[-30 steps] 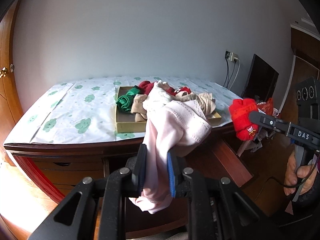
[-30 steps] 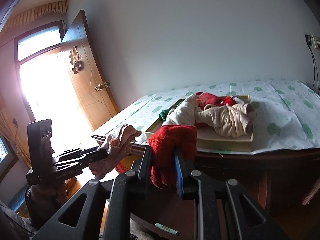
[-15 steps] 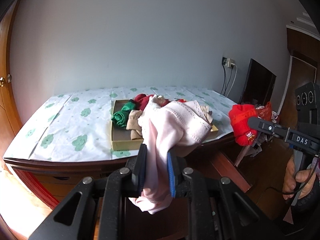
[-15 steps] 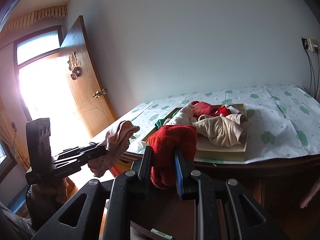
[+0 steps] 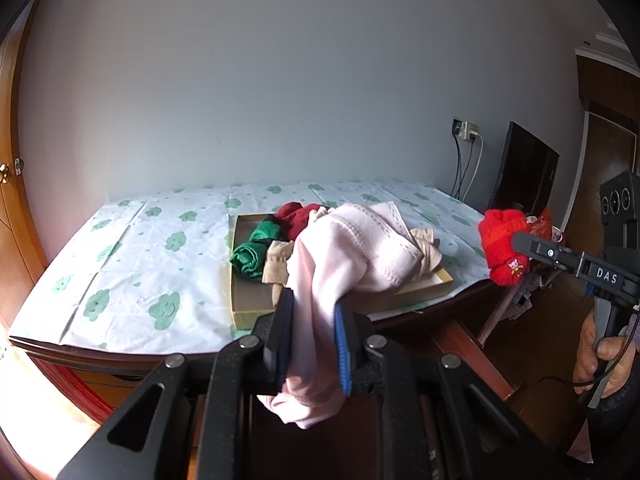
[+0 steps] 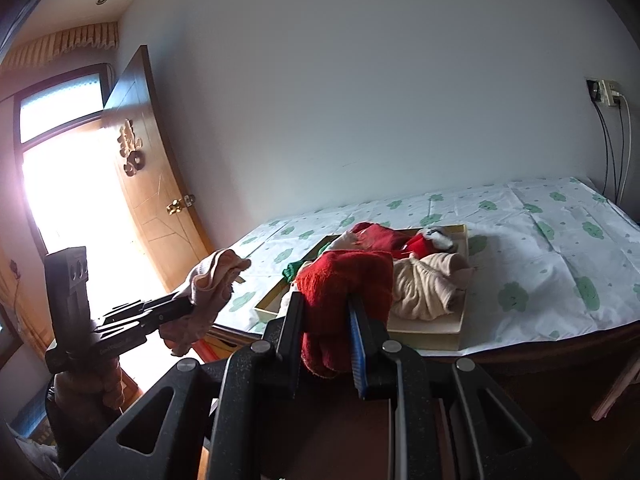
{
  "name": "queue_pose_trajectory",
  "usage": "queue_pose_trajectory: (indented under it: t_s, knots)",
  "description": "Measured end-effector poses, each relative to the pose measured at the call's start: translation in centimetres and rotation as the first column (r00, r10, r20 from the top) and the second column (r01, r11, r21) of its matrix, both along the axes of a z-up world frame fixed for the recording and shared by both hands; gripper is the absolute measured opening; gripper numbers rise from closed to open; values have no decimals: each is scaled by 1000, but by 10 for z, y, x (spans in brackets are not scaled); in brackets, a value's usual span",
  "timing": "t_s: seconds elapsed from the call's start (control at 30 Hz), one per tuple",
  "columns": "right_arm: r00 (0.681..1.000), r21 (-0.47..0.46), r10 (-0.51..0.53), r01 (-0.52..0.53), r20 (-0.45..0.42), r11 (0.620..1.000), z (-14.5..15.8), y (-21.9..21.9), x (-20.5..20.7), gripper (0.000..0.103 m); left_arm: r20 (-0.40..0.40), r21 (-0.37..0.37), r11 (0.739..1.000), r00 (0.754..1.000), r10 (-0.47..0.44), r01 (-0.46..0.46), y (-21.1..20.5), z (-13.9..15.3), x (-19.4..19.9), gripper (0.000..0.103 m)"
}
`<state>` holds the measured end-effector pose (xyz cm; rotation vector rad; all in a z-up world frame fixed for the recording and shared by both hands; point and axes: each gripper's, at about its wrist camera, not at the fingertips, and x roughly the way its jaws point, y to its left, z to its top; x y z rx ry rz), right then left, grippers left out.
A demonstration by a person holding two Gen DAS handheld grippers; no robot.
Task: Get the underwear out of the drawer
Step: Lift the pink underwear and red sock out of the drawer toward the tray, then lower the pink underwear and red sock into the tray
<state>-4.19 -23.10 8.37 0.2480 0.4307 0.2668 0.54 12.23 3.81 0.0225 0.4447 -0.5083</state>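
My left gripper [image 5: 313,300] is shut on a pale pink underwear [image 5: 352,248] that drapes over and hangs below its fingers. My right gripper [image 6: 325,300] is shut on a red underwear [image 6: 344,280]. Each shows in the other's view: the right gripper [image 5: 518,241] with the red underwear [image 5: 502,248] at the right, the left gripper [image 6: 186,307] with the pink underwear [image 6: 212,280] at the left. Both are held in front of the table edge. Beyond them a shallow cardboard drawer box [image 5: 248,312] holds green [image 5: 254,248], red and beige garments [image 6: 424,286].
The box [image 6: 436,338] rests on a table with a cloud-print cloth [image 5: 140,272]. An open wooden door [image 6: 152,184] stands left, and a black screen [image 5: 524,168] and wall socket with cables [image 5: 464,130] right. A person's hand [image 5: 600,356] grips the right handle.
Both grippers have drawn back and risen a little from the table, each keeping its garment. The box and table now look smaller and farther off.
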Motion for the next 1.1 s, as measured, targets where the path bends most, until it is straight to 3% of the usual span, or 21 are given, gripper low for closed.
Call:
queue_pose_trajectory:
  t_s: [0.63,1.1]
  knots:
    - [995,-8,-98,99,32,995,16,-38,56,22,-19,-32,999,1000,6,-7,-16,2,57,17]
    - [994,-11,-109,109,22,994,17,-44,106,22,3,-22,997,997,79,-79,-16,9,97,17]
